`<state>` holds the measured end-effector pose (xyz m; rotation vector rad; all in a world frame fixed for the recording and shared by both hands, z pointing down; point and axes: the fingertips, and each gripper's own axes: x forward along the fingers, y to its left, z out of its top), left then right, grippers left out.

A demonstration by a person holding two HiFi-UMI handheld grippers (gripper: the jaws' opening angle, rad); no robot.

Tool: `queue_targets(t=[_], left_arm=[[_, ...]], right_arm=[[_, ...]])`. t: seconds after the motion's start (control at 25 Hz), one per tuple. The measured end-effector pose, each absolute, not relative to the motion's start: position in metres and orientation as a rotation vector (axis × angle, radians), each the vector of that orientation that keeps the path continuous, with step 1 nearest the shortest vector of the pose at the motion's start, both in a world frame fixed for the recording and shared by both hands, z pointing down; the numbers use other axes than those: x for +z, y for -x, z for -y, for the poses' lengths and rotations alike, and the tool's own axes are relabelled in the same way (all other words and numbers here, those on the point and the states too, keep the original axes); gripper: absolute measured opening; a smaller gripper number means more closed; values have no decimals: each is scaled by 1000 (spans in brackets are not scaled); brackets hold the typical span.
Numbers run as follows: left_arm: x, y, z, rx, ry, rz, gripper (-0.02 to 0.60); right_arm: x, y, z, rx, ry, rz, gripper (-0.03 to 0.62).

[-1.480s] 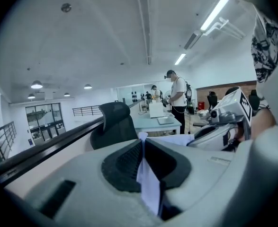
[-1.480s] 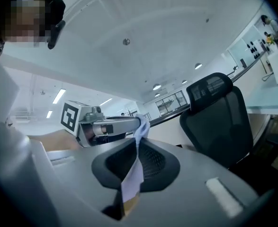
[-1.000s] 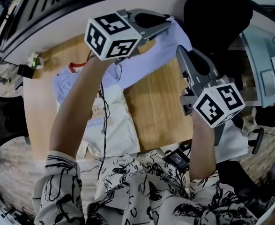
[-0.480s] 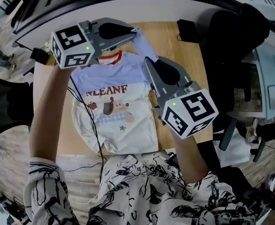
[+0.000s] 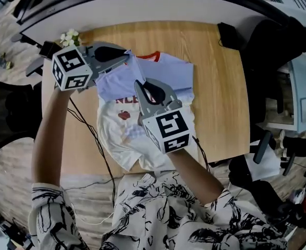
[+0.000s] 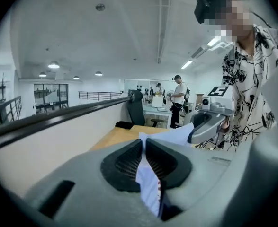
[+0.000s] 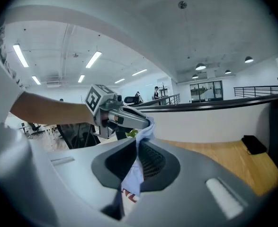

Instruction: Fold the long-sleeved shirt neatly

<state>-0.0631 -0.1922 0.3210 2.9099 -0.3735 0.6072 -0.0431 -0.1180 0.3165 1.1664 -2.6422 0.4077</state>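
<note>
Shirt [image 5: 169, 76]: collar far, hem near (print partly behind my right gripper [image 5: 138, 85]); left gripper [image 5: 125, 55] and right each clamp its cloth.

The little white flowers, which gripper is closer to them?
Left. The left gripper is close beside the flowers, its marker cube right next to them. The right gripper is farther away, over the middle of the shirt.

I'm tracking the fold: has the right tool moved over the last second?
Yes. The right tool, shut on the shirt, has crossed leftward from the table's far right side to above its middle.
</note>
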Motion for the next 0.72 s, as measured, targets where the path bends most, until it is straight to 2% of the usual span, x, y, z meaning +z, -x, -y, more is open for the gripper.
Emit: queue_targets(t=[0.2, 0.28, 0.4, 0.72], left_arm=[[399, 125, 196, 553, -2754, 411, 51], [430, 144, 197, 636, -2736, 412, 48], [474, 164, 195, 772, -2714, 368, 37], [551, 212, 199, 778, -2551, 380, 54]], right_arm=[[396, 103, 116, 425, -1123, 2511, 25], [426, 120, 118, 426, -1105, 2463, 26], [461, 138, 123, 377, -1086, 2381, 26], [540, 186, 119, 298, -984, 2199, 26]])
